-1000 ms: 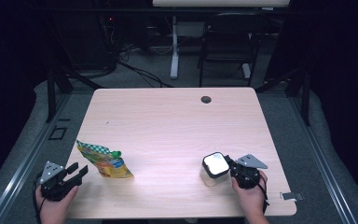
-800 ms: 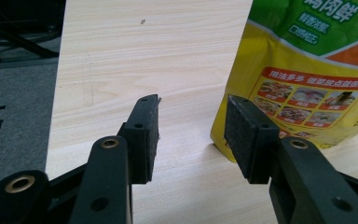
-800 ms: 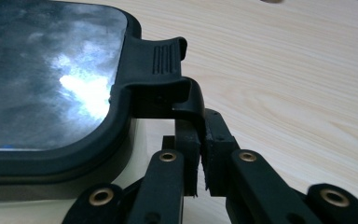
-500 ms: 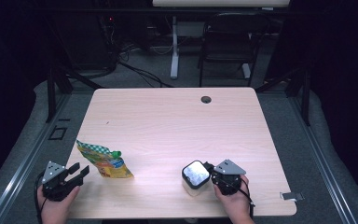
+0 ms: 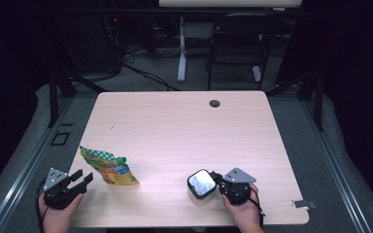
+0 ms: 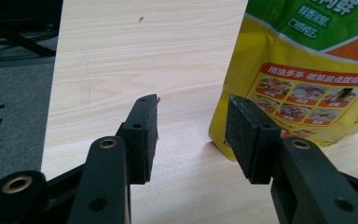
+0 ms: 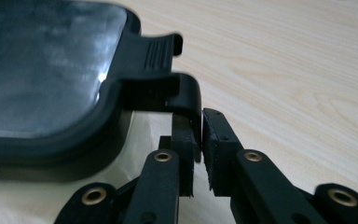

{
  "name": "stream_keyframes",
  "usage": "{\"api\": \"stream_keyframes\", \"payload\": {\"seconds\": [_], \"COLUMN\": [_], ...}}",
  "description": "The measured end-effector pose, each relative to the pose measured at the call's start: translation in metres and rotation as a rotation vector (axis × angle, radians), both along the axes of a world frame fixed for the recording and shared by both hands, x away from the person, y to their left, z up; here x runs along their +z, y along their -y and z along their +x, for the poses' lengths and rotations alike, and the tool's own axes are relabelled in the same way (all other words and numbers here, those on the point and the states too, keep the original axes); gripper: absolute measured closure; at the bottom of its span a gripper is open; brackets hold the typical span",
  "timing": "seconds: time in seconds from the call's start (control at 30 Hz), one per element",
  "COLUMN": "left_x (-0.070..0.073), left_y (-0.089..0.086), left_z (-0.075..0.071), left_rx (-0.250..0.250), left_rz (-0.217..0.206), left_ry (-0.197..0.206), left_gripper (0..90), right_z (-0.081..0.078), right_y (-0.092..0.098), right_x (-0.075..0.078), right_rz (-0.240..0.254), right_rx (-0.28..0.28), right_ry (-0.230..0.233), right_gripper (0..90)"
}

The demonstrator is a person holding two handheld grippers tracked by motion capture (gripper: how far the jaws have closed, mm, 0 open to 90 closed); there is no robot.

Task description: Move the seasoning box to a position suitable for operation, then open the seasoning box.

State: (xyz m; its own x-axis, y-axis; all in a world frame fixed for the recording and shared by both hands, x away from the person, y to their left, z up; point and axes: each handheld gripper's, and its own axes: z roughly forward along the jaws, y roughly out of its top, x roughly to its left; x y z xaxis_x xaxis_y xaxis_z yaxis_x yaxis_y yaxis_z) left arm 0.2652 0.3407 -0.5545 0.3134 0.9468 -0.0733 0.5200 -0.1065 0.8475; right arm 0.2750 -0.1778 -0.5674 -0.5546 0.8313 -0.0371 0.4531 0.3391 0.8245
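Left gripper sits at the near-left corner of the table, in my left hand, jaws wide with nothing between them, just bare wood. In the left gripper view its right pad is just short of the bottom edge of the yellow sauce pouch, near but not touching as far as I can tell. Pouch lies flat on the table, green cap on its right side, printed with small food photos and a green band. Middle of the table is bare wood, with a dark round grommet hole near the far edge. Further right, near the front edge: white container with a black-rimmed lid, upright on the table. Right gripper sits just right of it, in my right hand, jaws narrow. They've just been opening a little. In the right gripper view the lid's black latch tab hangs down between my pads; the left pad is on the tab, and the right pad stands a sliver off it. Can't tell if there's any real squeeze left. Container rests on the wood, not lifted.
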Motion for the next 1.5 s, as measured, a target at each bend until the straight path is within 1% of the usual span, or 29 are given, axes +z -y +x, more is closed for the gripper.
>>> {"api": "stream_keyframes", "payload": {"seconds": [0.03,0.13,0.2,0.27,0.3,0.33,0.4,0.47,0.5,0.53,0.57,0.6,0.63,0.73,0.8,0.9,0.93,0.97,1.0,1.03,1.13,1.17,1.2,1.27,1.3,1.4,1.43,1.47,1.5], "left_x": [0.0,0.0,0.001,0.001,0.001,0.001,0.001,0.0,0.001,0.001,0.001,0.001,0.001,0.001,0.001,0.001,0.0,0.0,0.0,0.0,0.0,0.0,0.0,0.0,0.0,0.001,0.001,0.001,0.001], "left_y": [0.0,0.0,0.001,0.001,0.002,0.002,0.003,0.004,0.004,0.004,0.003,0.003,0.003,0.002,0.002,0.001,0.001,0.001,0.001,0.0,0.0,0.0,0.0,-0.001,0.0,0.0,0.0,0.0,-0.001], "left_z": [0.0,0.0,0.0,0.0,0.0,0.0,-0.001,-0.001,-0.001,-0.001,-0.001,-0.001,-0.001,-0.002,-0.002,-0.002,-0.001,-0.002,-0.002,-0.002,-0.002,-0.002,-0.002,-0.002,-0.002,-0.002,-0.002,-0.002,-0.002], "left_rx": [-0.009,-0.011,-0.016,-0.017,-0.019,-0.021,-0.024,-0.023,-0.023,-0.023,-0.025,-0.025,-0.023,-0.018,-0.018,-0.018,-0.018,-0.018,-0.018,-0.019,-0.021,-0.021,-0.02,-0.019,-0.018,-0.015,-0.013,-0.013,-0.012], "left_rz": [-0.004,-0.009,-0.007,-0.002,-0.003,-0.001,0.002,0.003,0.004,0.001,0.0,0.0,-0.001,-0.008,-0.01,-0.011,-0.011,-0.012,-0.012,-0.012,-0.018,-0.018,-0.023,-0.022,-0.023,-0.026,-0.026,-0.026,-0.027], "left_ry": [-0.002,0.001,0.002,-0.002,-0.001,-0.001,-0.004,-0.002,-0.008,-0.006,-0.009,-0.009,-0.009,-0.006,-0.006,-0.013,-0.015,-0.016,-0.016,-0.016,-0.02,-0.02,-0.021,-0.03,-0.029,-0.028,-0.027,-0.027,-0.031], "left_gripper": [55.8,57.1,57.6,57.8,57.8,57.8,57.8,57.7,57.7,57.8,58.0,58.1,58.3,58.5,58.6,58.7,59.0,59.1,59.1,59.1,59.4,59.5,59.5,59.7,59.7,59.5,59.4,59.4,59.4], "right_z": [-0.002,-0.005,-0.008,-0.009,-0.012,-0.012,-0.017,-0.02,-0.023,-0.027,-0.031,-0.033,-0.033,-0.035,-0.035,-0.033,-0.032,-0.032,-0.032,-0.033,-0.034,-0.034,-0.034,-0.037,-0.038,-0.04,-0.04,-0.04,-0.039], "right_y": [0.003,0.006,0.008,0.008,0.009,0.009,0.009,0.007,0.005,0.003,0.0,-0.001,-0.002,-0.004,-0.005,-0.006,-0.01,-0.01,-0.01,-0.01,-0.004,-0.004,-0.002,0.004,0.006,0.009,0.011,0.011,0.012], "right_x": [0.001,0.001,0.003,0.003,0.005,0.005,0.007,0.008,0.008,0.009,0.01,0.01,0.01,0.01,0.009,0.006,0.006,0.007,0.007,0.008,0.013,0.013,0.015,0.022,0.025,0.028,0.029,0.029,0.03], "right_rz": [-0.02,-0.004,-0.014,-0.009,0.003,0.003,0.017,0.022,0.027,0.014,-0.002,-0.01,0.001,0.001,0.012,0.057,0.059,0.04,0.04,0.039,0.048,0.048,0.044,0.014,0.013,0.032,0.017,0.017,0.023], "right_rx": [0.013,0.011,0.014,0.016,0.025,0.025,0.033,0.037,0.034,0.044,0.048,0.046,0.047,0.057,0.067,0.14,0.151,0.158,0.158,0.176,0.197,0.197,0.195,0.188,0.191,0.182,0.156,0.156,0.134], "right_ry": [-0.025,-0.051,-0.056,-0.053,-0.069,-0.069,-0.08,-0.081,-0.075,-0.076,-0.066,-0.063,-0.063,-0.066,-0.067,-0.07,-0.071,-0.07,-0.07,-0.065,-0.079,-0.079,-0.077,-0.037,-0.03,-0.019,-0.001,-0.001,0.006], "right_gripper": [81.8,82.1,83.4,84.1,84.1,84.1,83.7,83.4,83.4,83.4,84.4,84.6,84.6,85.5,85.6,84.4,84.3,83.4,83.4,80.3,75.7,75.7,74.8,73.2,72.5,69.8,68.0,68.0,68.0]}}
